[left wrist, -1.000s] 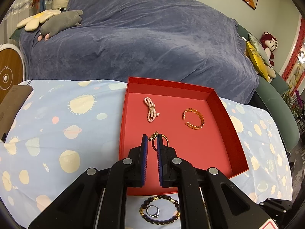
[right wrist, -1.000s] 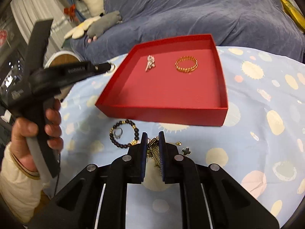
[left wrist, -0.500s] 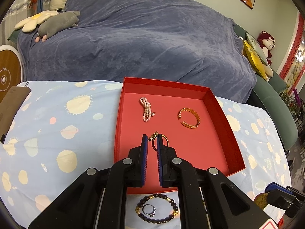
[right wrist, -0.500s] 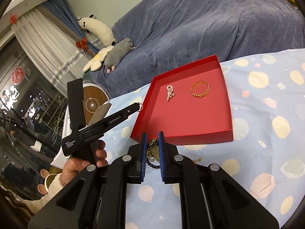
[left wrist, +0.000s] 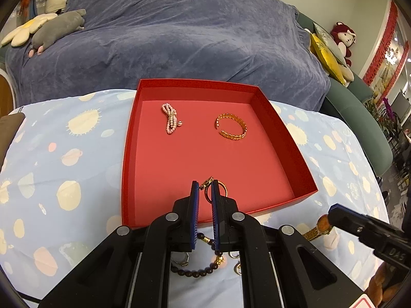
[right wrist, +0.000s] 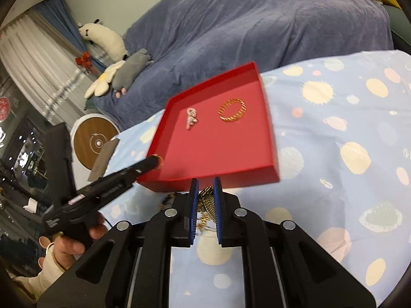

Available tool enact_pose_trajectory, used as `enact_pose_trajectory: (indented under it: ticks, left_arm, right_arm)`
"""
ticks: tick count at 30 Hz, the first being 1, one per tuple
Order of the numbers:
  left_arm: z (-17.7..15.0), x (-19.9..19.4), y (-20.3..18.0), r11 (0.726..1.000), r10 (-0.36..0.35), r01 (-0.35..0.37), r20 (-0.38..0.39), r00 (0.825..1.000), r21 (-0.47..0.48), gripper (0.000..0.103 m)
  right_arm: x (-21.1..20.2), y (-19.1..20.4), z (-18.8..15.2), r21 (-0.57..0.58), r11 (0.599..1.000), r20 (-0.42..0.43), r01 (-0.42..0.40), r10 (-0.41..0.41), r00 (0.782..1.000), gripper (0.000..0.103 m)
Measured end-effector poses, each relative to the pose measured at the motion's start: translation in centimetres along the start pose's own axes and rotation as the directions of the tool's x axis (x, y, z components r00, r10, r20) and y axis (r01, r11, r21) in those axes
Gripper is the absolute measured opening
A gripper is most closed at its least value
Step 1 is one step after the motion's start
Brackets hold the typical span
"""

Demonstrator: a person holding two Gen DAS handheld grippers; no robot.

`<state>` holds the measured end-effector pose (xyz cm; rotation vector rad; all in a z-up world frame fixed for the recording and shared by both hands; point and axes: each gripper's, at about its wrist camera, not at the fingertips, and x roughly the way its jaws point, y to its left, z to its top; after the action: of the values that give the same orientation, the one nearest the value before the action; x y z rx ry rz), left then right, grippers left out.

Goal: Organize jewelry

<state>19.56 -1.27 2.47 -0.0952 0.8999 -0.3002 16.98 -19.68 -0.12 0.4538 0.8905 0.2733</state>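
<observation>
Two pieces done: pearl strand (left wrist: 170, 118) and bangle (left wrist: 231, 127) lie in the tray (left wrist: 128, 154), beyond both tongs. Left tongs (left wrist: 205, 187) grip an earring (left wrist: 223, 189) over the tray; right tongs (right wrist: 206, 187) grip a gold chain (right wrist: 206, 200) short of it. Bead bracelet (left wrist: 200, 272) and ring (left wrist: 181, 259) wait on the counter (left wrist: 64, 166) under the left tongs.

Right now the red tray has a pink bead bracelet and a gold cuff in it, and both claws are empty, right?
Not quite. The left claw grips a gold ring, and the right claw grips a gold chain, as both wrist views show. The red tray contents are right.
</observation>
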Motion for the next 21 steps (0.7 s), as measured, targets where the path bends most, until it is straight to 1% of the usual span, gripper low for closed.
enact_pose_trajectory:
  ticks: [2,3,4,6,7,9,11,12,13,14,15,17,18,19,20,21]
  left_arm:
    - [0.0,0.0,0.1,1.000,0.005,-0.005,0.007,1.000,-0.006,0.007]
    - [0.0,0.0,0.2,1.000,0.007,-0.007,0.007,1.000,-0.009,0.007]
    - [0.0,0.1,0.3,1.000,0.010,-0.009,0.007,1.000,-0.013,0.007]
    - [0.1,0.1,0.6,1.000,0.015,-0.015,0.008,1.000,-0.021,0.007]
    - [0.1,0.0,0.7,1.000,0.017,-0.016,0.009,1.000,-0.024,0.007]
    - [0.2,0.0,0.8,0.999,0.020,-0.020,0.012,1.000,-0.027,0.007]
    - [0.2,-0.1,0.8,0.999,0.023,-0.023,0.015,1.000,-0.026,0.007]
    - [0.2,-0.2,0.9,0.999,0.024,-0.024,0.016,1.000,-0.025,0.007]
    - [0.2,-0.2,0.8,0.999,0.025,-0.025,0.018,1.000,-0.024,0.007]
    - [0.2,-0.2,0.8,0.999,0.026,-0.025,0.018,1.000,-0.024,0.007]
    - [0.3,-0.2,0.8,0.999,0.025,-0.024,0.018,1.000,-0.025,0.007]
    - [0.3,-0.1,0.8,0.999,0.024,-0.024,0.017,1.000,-0.023,0.007]
    - [0.3,-0.1,0.8,0.999,0.025,-0.024,0.017,1.000,-0.022,0.007]
    - [0.3,-0.2,0.9,0.999,0.025,-0.024,0.016,1.000,-0.023,0.007]
    - [0.3,-0.2,0.9,0.999,0.025,-0.025,0.015,1.000,-0.024,0.007]
    - [0.3,-0.2,0.9,0.999,0.025,-0.024,0.015,1.000,-0.026,0.007]
  right_arm:
    - [0.6,-0.8,-0.4,0.019,0.998,-0.027,0.066,-0.066,0.997,0.013]
    - [0.7,-1.0,-0.6,0.020,0.996,-0.033,0.084,-0.084,0.996,0.021]
    - [0.5,-0.8,-0.8,0.009,0.995,-0.028,0.099,-0.099,0.995,0.034]
    - [0.3,-0.2,-1.4,-0.025,0.994,-0.016,0.108,-0.108,0.994,0.045]
    - [0.4,0.1,-1.8,-0.041,0.995,-0.030,0.094,-0.095,0.995,0.045]
    - [1.5,0.5,-3.0,-0.064,0.995,-0.086,0.070,-0.076,0.993,0.044]
    - [2.9,0.3,-4.0,-0.039,0.997,-0.148,0.061,-0.066,0.987,0.040]
    - [3.6,-0.1,-4.5,-0.017,0.998,-0.174,0.067,-0.069,0.982,0.036]
    - [4.2,-0.5,-4.9,-0.002,0.997,-0.185,0.083,-0.082,0.979,0.034]
    - [4.6,-0.7,-5.0,0.002,0.995,-0.183,0.104,-0.102,0.978,0.034]
    - [4.6,-0.7,-5.0,0.002,0.994,-0.169,0.107,-0.105,0.980,0.032]
    - [4.8,-0.5,-4.7,-0.014,0.992,-0.151,0.123,-0.123,0.981,0.032]
    - [5.0,-0.4,-4.7,-0.023,0.990,-0.139,0.138,-0.140,0.980,0.030]
    - [5.0,-0.3,-4.7,-0.033,0.987,-0.128,0.157,-0.160,0.979,0.024]
    - [5.1,-0.3,-4.6,-0.037,0.984,-0.123,0.175,-0.178,0.976,0.021]
    - [5.0,-0.4,-4.5,-0.033,0.983,-0.121,0.183,-0.186,0.975,0.012]
